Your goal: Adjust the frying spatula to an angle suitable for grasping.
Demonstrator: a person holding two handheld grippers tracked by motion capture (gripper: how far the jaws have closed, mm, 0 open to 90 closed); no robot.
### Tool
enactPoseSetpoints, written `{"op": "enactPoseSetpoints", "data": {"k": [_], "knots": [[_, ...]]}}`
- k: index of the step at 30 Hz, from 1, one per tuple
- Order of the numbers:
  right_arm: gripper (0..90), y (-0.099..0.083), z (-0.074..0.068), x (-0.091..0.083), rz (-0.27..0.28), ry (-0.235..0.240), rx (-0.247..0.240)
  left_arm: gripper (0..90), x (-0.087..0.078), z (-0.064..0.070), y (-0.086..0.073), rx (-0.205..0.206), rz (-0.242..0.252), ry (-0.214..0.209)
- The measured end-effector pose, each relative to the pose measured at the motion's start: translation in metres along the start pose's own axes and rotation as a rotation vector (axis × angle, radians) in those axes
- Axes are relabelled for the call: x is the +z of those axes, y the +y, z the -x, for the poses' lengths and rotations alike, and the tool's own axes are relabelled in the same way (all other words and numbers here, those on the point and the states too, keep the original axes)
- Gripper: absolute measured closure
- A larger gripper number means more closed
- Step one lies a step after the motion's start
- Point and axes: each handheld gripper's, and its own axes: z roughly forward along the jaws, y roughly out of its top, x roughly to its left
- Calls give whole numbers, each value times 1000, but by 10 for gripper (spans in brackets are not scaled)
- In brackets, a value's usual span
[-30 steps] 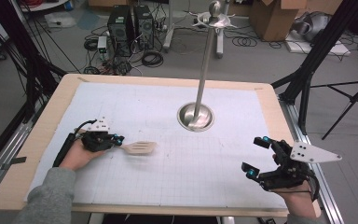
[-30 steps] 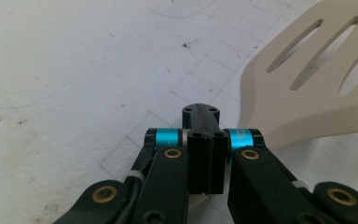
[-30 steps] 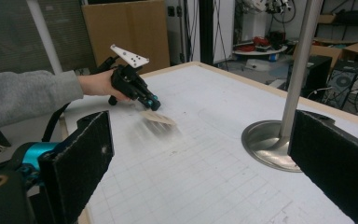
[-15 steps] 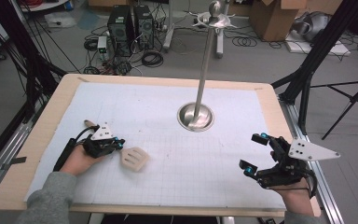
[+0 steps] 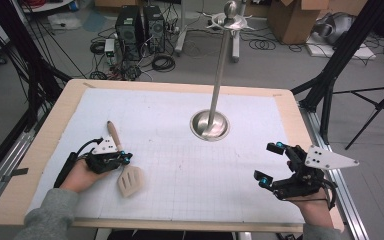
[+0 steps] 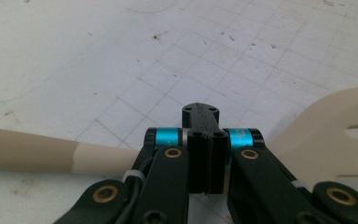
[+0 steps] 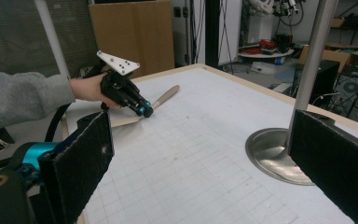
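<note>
A pale wooden spatula (image 5: 129, 180) lies low over the white gridded mat, its handle (image 5: 113, 134) pointing to the far side and its slotted blade toward the near edge. My left gripper (image 5: 125, 159) is shut on its thin neck. In the left gripper view the jaws (image 6: 204, 140) are pressed together, with the handle (image 6: 28, 153) to their left and the blade (image 6: 335, 135) to their right. My right gripper (image 5: 269, 163) hovers open near the mat's near right corner with nothing between its pads (image 7: 81, 158).
A tall metal pole on a round steel base (image 5: 209, 125) stands at the middle back of the mat (image 5: 170, 100); the base (image 7: 279, 154) lies ahead of the right gripper. The wooden table edge (image 5: 290, 107) frames the mat. Boxes, cables and tripod legs stand on the floor beyond.
The spatula has swung round in the left gripper: its blade went from pointing right to pointing at the near edge, and the handle now points away. The right gripper barely moved.
</note>
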Motion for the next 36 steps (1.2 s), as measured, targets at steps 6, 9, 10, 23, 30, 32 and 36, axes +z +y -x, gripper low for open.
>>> {"op": "enactPoseSetpoints", "data": {"k": [6,9,10,23,30,32,36], "knots": [[58,0,1,3,-5,10,1,898,-6,1,-4,-14,12,-9],[58,0,2,5,-5,13,1,897,-10,4,-6,-18,12,-23],[58,0,2,5,-5,13,1,897,-10,4,-6,-18,12,-23],[58,1,3,9,-1,26,-1,897,-28,16,-16,-2,0,-60],[58,2,4,10,1,29,-3,898,-40,22,-24,-19,5,-85],[58,2,4,12,-1,33,0,897,-43,24,-25,-15,2,-89],[58,3,4,14,-3,39,-8,897,-46,25,-27,1,2,-97]]}}
